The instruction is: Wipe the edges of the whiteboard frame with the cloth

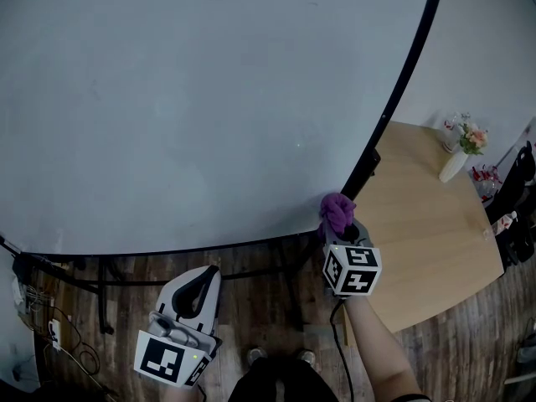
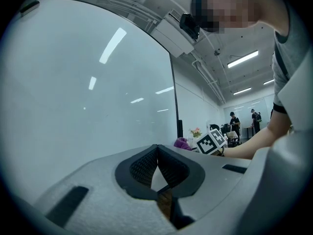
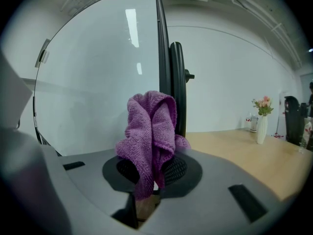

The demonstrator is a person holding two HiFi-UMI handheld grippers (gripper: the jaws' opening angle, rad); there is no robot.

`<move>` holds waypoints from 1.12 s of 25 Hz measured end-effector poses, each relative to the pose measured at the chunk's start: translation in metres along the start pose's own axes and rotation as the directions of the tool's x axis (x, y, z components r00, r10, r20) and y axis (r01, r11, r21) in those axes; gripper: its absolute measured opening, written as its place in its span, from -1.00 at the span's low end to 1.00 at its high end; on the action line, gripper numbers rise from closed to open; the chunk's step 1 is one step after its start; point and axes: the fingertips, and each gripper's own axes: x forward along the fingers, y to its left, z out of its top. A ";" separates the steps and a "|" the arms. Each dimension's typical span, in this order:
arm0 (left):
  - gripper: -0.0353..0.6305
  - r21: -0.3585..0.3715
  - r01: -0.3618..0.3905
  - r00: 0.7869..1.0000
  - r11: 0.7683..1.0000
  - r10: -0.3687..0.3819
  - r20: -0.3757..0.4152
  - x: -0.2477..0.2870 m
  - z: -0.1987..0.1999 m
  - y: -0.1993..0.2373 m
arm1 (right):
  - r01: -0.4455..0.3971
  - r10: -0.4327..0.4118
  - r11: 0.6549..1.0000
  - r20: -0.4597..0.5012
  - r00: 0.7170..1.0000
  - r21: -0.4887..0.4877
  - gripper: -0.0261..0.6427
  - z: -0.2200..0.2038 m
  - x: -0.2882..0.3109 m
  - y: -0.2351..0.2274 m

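Note:
A large whiteboard (image 1: 209,107) with a thin black frame (image 1: 400,82) fills the head view. My right gripper (image 1: 341,224) is shut on a purple cloth (image 1: 336,210), held just below the board's lower right corner, close to the frame. In the right gripper view the cloth (image 3: 149,131) bunches up between the jaws in front of the frame's right edge (image 3: 162,62) and a black stand post (image 3: 179,87). My left gripper (image 1: 203,281) hangs low under the bottom edge, jaws shut with nothing in them (image 2: 156,166).
A wooden table (image 1: 427,233) stands to the right with a white vase of flowers (image 1: 459,157). Black stand legs (image 1: 105,296) and cables (image 1: 50,325) lie under the board on the wood floor. People stand far off (image 2: 234,124).

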 end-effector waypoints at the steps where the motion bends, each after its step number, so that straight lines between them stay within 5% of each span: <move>1: -0.84 -0.001 0.000 1.000 1.000 0.000 -0.003 0.000 -0.001 0.000 | -0.001 0.001 1.000 -0.003 1.000 0.001 -0.70 -0.002 0.000 0.000; 28: -0.84 -0.005 -0.021 0.999 1.000 0.021 -0.038 0.001 -0.017 0.009 | 0.015 -0.013 1.000 -0.098 0.995 0.021 -0.70 -0.060 0.019 -0.002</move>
